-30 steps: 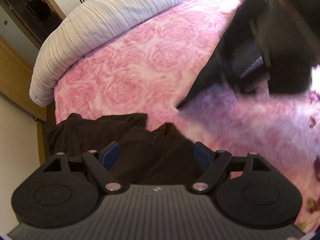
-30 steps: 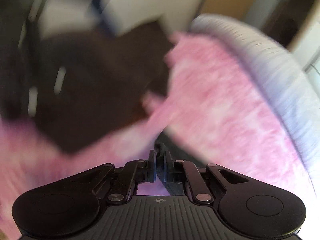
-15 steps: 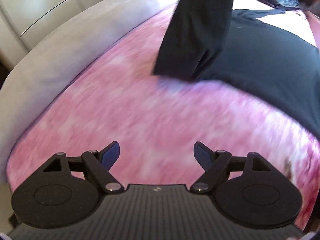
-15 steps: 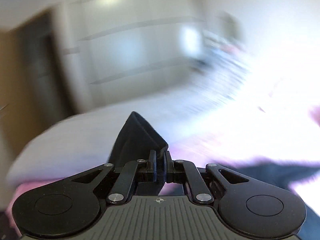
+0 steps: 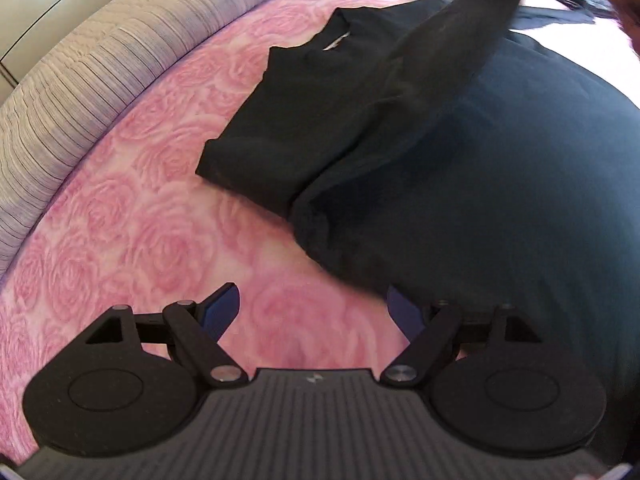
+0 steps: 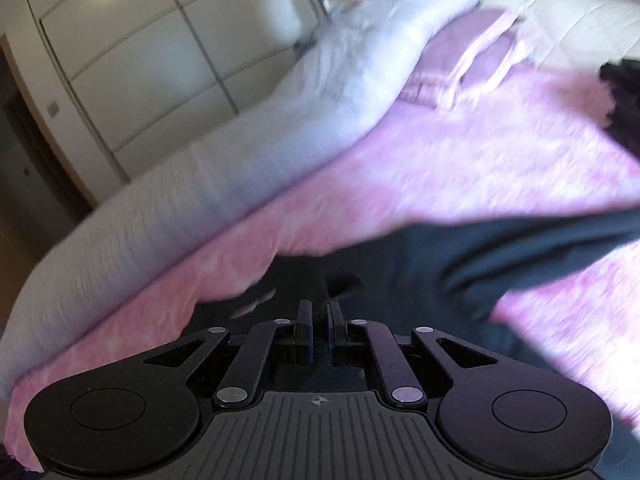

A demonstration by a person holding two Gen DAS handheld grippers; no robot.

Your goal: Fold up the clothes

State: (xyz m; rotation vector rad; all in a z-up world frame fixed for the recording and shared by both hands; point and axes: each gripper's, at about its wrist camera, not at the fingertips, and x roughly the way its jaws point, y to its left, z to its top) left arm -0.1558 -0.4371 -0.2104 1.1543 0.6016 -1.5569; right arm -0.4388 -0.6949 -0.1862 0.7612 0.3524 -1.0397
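A black long-sleeved shirt (image 5: 500, 184) lies spread on the pink rose blanket (image 5: 152, 208). One sleeve (image 5: 432, 64) is drawn diagonally across its body toward the top right, where its end lifts into a dark blur. My left gripper (image 5: 312, 300) hovers open over the blanket just off the shirt's near edge, with nothing between its blue pads. In the right wrist view my right gripper (image 6: 319, 312) is shut, with black fabric of the shirt (image 6: 440, 264) pinched at its tips and spreading ahead of it.
A ribbed grey-white duvet (image 5: 80, 80) is bunched along the bed's left side. The right wrist view shows that duvet (image 6: 240, 168), pink pillows (image 6: 480, 56), a white wardrobe (image 6: 140, 60) and more dark clothing (image 6: 624, 96) at the right edge.
My left gripper swept from a brown clothes pile at the bed's edge over to the black shirt. My right gripper rolled and carried the sleeve across, lowering it onto the shirt.
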